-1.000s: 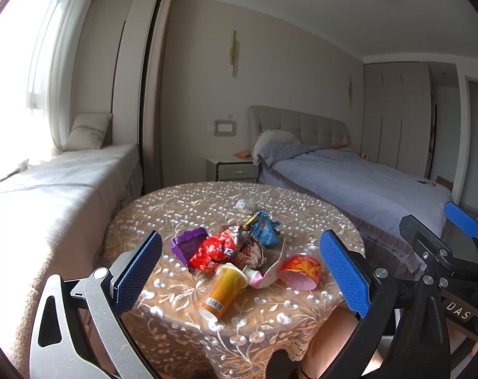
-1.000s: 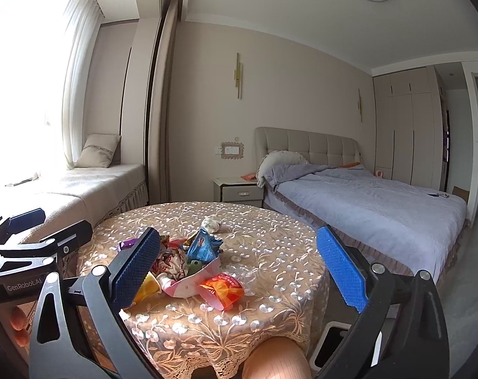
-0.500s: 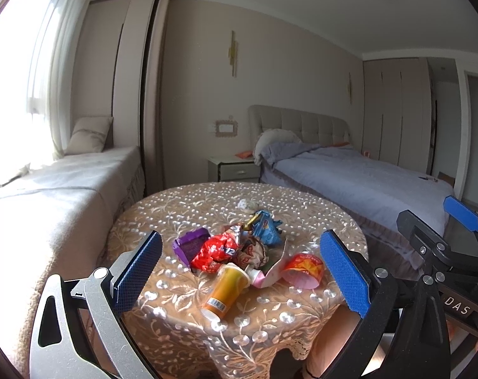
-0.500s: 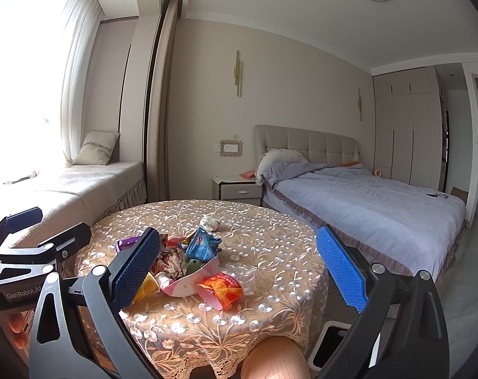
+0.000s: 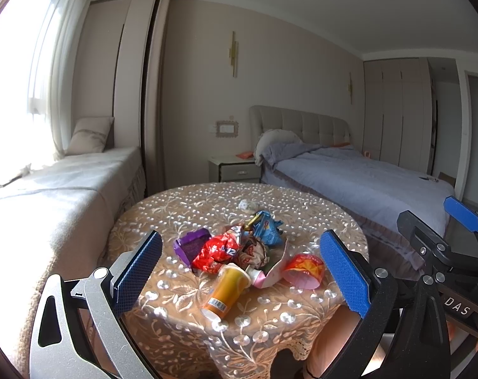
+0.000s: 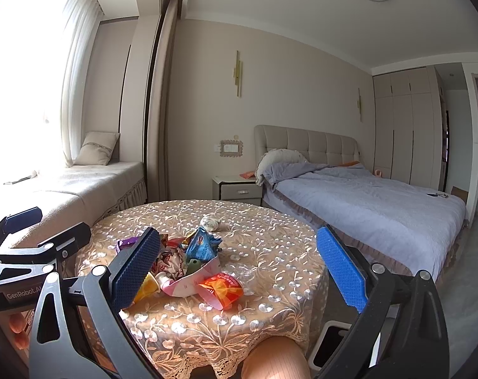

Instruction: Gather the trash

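1. The left wrist camera catches the full trash pile (image 5: pixel 239 252) on the round table (image 5: pixel 188 208): an orange bottle (image 5: pixel 226 290) lying at 6 o'clock of the heap, a purple box (image 5: pixel 191 246) at 9 o'clock, a red wrapper (image 5: pixel 218 252) in the middle.
2. From the right wrist camera the pile (image 6: pixel 188 262) sits partly behind that gripper's own left finger, so the purple box is barely a sliver there; the red cup (image 6: pixel 221 290) on its side shows clearly here, at 5 o'clock of the heap.
3. Only the right view picks up a white bin (image 6: pixel 336 341) on the floor beside the table, cut off by the right finger.
4. The small crumpled wad (image 5: pixel 247 204) at 12 o'clock is too blurred to name.
5. Left gripper (image 5: pixel 239 271): blue pads spread wide, short of the table's near edge, touching nothing.
6. Right gripper (image 6: pixel 239 271): also spread wide, holding nothing, near the table's edge.
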Available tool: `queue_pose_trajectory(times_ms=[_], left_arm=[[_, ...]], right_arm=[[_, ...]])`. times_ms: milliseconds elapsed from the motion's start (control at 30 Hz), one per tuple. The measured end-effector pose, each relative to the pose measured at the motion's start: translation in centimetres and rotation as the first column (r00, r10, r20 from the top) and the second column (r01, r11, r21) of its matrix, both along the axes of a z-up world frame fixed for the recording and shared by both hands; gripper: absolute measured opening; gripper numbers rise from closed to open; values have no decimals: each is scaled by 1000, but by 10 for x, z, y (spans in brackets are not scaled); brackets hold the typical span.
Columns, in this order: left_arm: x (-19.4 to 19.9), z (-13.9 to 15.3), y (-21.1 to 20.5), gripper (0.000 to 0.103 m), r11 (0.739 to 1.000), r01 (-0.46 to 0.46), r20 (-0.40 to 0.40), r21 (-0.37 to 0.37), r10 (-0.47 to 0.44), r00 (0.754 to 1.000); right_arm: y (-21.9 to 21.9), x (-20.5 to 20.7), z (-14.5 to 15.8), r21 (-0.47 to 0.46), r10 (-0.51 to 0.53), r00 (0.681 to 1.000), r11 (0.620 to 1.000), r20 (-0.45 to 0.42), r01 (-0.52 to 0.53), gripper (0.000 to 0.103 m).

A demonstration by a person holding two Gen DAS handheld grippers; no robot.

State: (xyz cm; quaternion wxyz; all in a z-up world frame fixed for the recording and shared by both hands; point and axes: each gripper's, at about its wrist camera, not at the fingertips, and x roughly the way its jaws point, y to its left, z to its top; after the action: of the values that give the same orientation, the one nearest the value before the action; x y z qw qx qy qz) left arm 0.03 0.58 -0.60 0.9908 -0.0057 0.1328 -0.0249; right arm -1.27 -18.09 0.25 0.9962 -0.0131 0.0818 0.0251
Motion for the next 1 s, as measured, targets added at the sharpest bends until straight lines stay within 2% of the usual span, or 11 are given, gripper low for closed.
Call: queue_pose_trajectory(times_ms=[1000], left_arm=[[7,-6,-1,98,1000,-29,-33,7,29,999]], right_arm=[[1,7,-4,8,0,1000,1000,-28,1,98]])
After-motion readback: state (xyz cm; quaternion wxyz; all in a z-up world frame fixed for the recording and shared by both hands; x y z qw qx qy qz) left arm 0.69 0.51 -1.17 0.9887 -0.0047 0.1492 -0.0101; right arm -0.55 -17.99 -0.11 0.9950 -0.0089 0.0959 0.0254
